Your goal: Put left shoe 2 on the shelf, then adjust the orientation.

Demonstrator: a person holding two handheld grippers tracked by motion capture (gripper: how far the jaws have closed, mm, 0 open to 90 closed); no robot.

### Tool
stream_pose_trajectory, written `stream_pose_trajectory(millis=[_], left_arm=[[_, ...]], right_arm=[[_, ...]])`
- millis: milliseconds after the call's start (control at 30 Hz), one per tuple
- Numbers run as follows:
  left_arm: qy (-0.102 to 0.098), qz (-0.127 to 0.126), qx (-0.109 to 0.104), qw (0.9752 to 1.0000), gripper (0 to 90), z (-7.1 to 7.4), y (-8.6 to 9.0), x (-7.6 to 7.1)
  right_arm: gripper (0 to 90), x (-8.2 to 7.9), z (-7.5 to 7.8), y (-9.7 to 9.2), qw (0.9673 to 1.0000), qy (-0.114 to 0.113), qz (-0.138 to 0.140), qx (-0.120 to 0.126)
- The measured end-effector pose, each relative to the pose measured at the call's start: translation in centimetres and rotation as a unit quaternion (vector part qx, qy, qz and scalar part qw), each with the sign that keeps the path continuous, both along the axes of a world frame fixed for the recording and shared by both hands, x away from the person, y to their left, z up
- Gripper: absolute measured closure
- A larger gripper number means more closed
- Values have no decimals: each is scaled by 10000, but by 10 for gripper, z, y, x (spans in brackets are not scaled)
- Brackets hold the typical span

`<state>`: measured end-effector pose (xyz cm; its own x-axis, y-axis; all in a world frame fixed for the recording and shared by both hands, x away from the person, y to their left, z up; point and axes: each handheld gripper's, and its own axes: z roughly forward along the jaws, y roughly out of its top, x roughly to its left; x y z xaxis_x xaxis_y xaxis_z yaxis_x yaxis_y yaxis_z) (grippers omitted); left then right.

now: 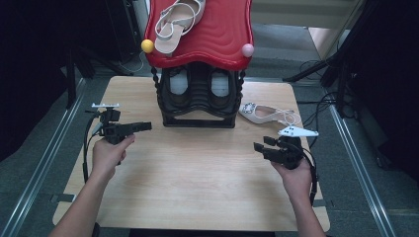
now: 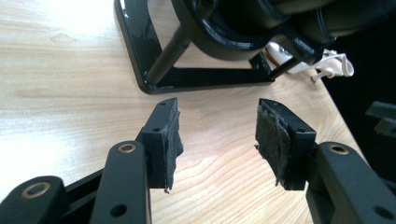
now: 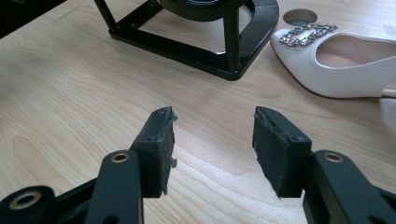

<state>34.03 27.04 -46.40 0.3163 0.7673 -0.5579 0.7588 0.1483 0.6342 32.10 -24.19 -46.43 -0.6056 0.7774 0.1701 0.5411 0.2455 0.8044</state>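
A black shoe rack (image 1: 198, 96) with a red wavy top shelf (image 1: 217, 34) stands at the back middle of the wooden table (image 1: 197, 168). A beige strappy sandal (image 1: 175, 22) lies on the red shelf. A dark pair of shoes (image 1: 199, 81) sits on the lower shelf. A white slingback shoe (image 1: 264, 114) with a jewelled buckle (image 3: 306, 33) lies on the table right of the rack. My left gripper (image 1: 143, 127) is held open left of the rack, nothing between its jaws. My right gripper (image 1: 258, 148) is open too, below the white shoe (image 3: 341, 63) and apart from it.
A yellow ball (image 1: 147, 46) and a pink ball (image 1: 247, 50) cap the red shelf's front corners. The rack's black base frame (image 2: 196, 77) lies just ahead of the left gripper (image 2: 217, 135), and in the right gripper view (image 3: 212, 135) the base (image 3: 196, 44) too. Dark stands and cables surround the table.
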Motion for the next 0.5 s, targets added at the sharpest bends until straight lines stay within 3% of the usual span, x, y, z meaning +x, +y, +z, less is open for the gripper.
stream_pose_trajectory(millis=[167,367,500], left_arm=[[21,-97,-52,9999,491,-4,0,-7],[-99,-34,-174,9998,490,-2,6,-12],[-101,-28,-183,9998,490,-2,11,-12]], right_arm=[[498,1,0,2,10000,19,3,25],[506,2,0,1,10000,53,10,40],[511,3,1,-3,9996,157,-95,209]])
